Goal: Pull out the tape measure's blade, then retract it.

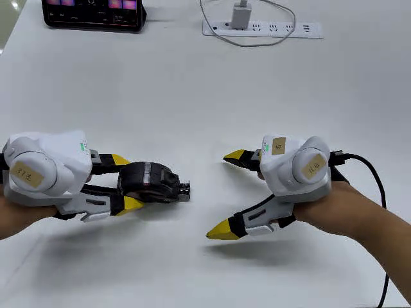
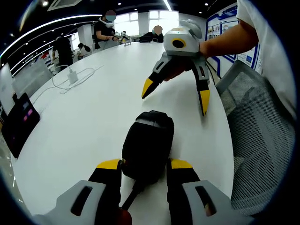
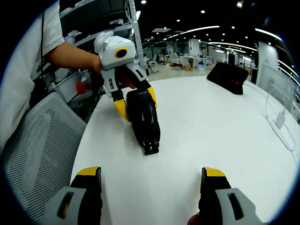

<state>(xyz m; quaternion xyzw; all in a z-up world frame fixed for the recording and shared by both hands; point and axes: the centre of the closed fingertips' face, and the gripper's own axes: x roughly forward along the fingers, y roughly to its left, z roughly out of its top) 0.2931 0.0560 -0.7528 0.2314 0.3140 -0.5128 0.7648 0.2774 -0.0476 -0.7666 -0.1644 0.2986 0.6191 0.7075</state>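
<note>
1. Left tool [image 1: 126,181]: jaws clamped on the tape measure [image 1: 151,182], one yellow tip on each flat side of the black case. Seen from the head view, the tool lies low at the left of the worktop [image 1: 192,96], with the person's hand behind it.
2. Tape measure: held at its rear half, and its front half sticks out past the jaw tips toward the right tool [image 1: 227,193]. Its underside looks to rest on the worktop.
3. Blade: the end hook [image 1: 185,191] sits at the case mouth, on the side facing the right tool. In the right gripper view the hook [image 3: 150,150] points toward that camera.
4. Right tool: jaws spread wide and gripping nothing, with bare worktop between the two yellow tips. It hangs just above the worktop, apart from the tape measure, with a clear gap between the hook and the nearer tip.
5. The two tools face each other across the near part of the worktop. The left gripper view shows the right tool ahead of the case, with a hand gripping its white body.
6. A black cable [image 1: 379,192] leaves the back of the right tool and runs down along the person's forearm.
7. Far edge of the worktop: a white power strip [image 1: 263,28] with a charger [image 1: 242,14] plugged in and a thin looped lead. To its left stands a dark device [image 1: 93,13] with a lit screen. Both are well apart from the tools.
8. A grey mesh chair [image 2: 253,140] stands just beside the worktop edge at the person's side.
</note>
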